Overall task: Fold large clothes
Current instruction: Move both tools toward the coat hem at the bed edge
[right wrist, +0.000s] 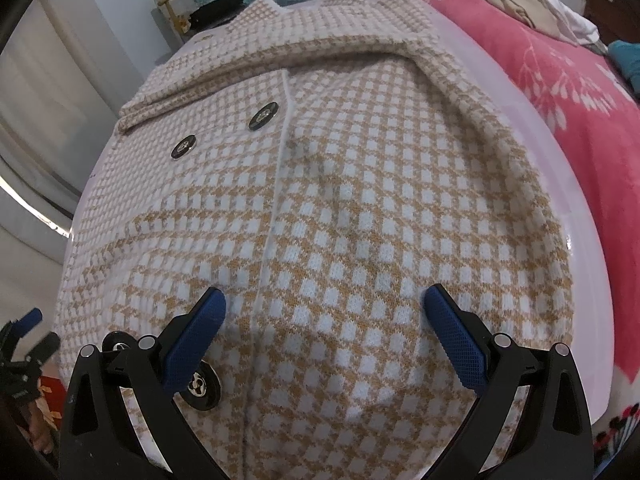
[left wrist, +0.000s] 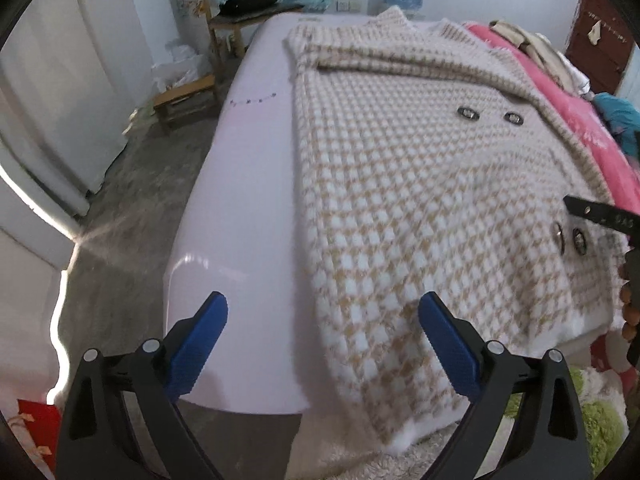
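**Nearly Ready: Checked Coat Lies Flat, Both Grippers Wait at Its Hem**

Spread front-up on a glossy white counter (left wrist: 240,184), a tan-and-white checked coat (left wrist: 400,184) awaits its first fold. Its long axis runs straight away from both cameras, with the hem nearest and drooping over the counter's near edge, and the collar (right wrist: 304,12) at the far end. The sleeves look already laid in across the chest, though that is a judgement from the diagonal bands of fabric there.

The left gripper (left wrist: 323,322) hangs wide open and holds nothing; it sits off the coat's left hem corner, one blue finger over bare counter and the other over the cloth. The right gripper (right wrist: 325,320), equally spread and empty, hovers directly above the lower front panel, straddling the centre seam, with a dark button (right wrist: 199,384) just beside its left finger.

Each gripper is nearest its own side of the hem, so the likely next move is a two-cornered pinch at the bottom edge, then a lift towards the collar. The left has the clearer line to a corner; the right would need to shift outward first.

A pink blanket (right wrist: 560,92) lies beside the counter on the right.
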`<state>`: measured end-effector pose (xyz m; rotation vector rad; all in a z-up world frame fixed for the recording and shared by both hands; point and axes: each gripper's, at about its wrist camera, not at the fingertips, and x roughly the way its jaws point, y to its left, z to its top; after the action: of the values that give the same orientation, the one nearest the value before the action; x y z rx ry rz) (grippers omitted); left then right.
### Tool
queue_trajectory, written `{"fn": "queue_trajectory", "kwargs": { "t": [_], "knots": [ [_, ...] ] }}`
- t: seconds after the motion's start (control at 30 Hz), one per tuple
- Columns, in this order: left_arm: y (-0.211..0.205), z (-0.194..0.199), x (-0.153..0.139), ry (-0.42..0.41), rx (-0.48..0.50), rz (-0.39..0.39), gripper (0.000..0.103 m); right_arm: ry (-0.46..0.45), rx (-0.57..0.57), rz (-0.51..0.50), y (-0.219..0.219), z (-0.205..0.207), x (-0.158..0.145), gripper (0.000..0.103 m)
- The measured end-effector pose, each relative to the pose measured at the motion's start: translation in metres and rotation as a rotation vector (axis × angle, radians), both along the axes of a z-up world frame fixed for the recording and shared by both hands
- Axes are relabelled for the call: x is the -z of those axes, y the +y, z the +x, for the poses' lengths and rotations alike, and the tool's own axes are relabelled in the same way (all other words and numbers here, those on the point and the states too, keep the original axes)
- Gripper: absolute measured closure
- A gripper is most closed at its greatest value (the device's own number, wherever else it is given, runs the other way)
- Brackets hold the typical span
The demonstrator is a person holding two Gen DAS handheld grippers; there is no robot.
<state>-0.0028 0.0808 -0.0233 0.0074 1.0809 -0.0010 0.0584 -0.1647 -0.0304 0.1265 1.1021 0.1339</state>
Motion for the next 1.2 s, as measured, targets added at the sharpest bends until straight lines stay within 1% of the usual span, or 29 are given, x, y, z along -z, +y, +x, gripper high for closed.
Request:
{"fn": "queue_trajectory", "kwargs": {
  "t": [0.1, 0.3, 0.67, 0.73, 0.8, 0.87, 0.9, 0.97, 1.03, 1.13, 1.2],
  "knots": [
    [-0.003, 0.001, 0.002, 0.019, -0.012, 0.002, 0.009, 0.001, -0.005, -0.002, 0.000, -0.001, 0.000, 0.008],
    [-0.011, 0.005, 0.004, 0.028, -0.002, 0.041, 0.009, 0.000, -0.013, 0.000, 0.001, -0.006, -0.001, 0.008],
    [-0.013, 0.006, 0.009, 0.047, 0.002, 0.052, 0.008, -0.007, -0.025, 0.006, 0.002, -0.012, -0.005, 0.008],
    [-0.013, 0.006, 0.010, 0.048, 0.003, 0.054, 0.009, 0.011, 0.001, 0.045, -0.004, -0.016, -0.011, 0.008],
    [-0.013, 0.006, 0.011, 0.049, 0.004, 0.054, 0.009, -0.032, 0.003, 0.113, -0.011, -0.027, -0.023, 0.008],
    [-0.012, 0.006, 0.011, 0.052, 0.003, 0.052, 0.009, -0.074, -0.029, 0.111, -0.011, -0.036, -0.034, 0.008],
    [-0.012, 0.007, 0.012, 0.053, 0.003, 0.050, 0.009, -0.093, -0.071, 0.098, -0.005, -0.043, -0.041, 0.008],
    [-0.012, 0.007, 0.014, 0.055, 0.006, 0.050, 0.008, -0.094, -0.165, 0.075, 0.009, -0.055, -0.046, 0.008],
    [-0.011, 0.007, 0.015, 0.053, 0.011, 0.045, 0.009, -0.079, -0.243, 0.037, 0.024, -0.066, -0.044, 0.008],
    [-0.006, 0.002, 0.011, 0.033, 0.024, 0.021, 0.009, -0.082, -0.275, -0.031, 0.033, -0.081, -0.043, 0.008],
    [-0.002, -0.005, 0.006, 0.008, 0.037, 0.011, 0.009, -0.098, -0.286, -0.011, 0.032, -0.093, -0.047, 0.008]
  ]
}}
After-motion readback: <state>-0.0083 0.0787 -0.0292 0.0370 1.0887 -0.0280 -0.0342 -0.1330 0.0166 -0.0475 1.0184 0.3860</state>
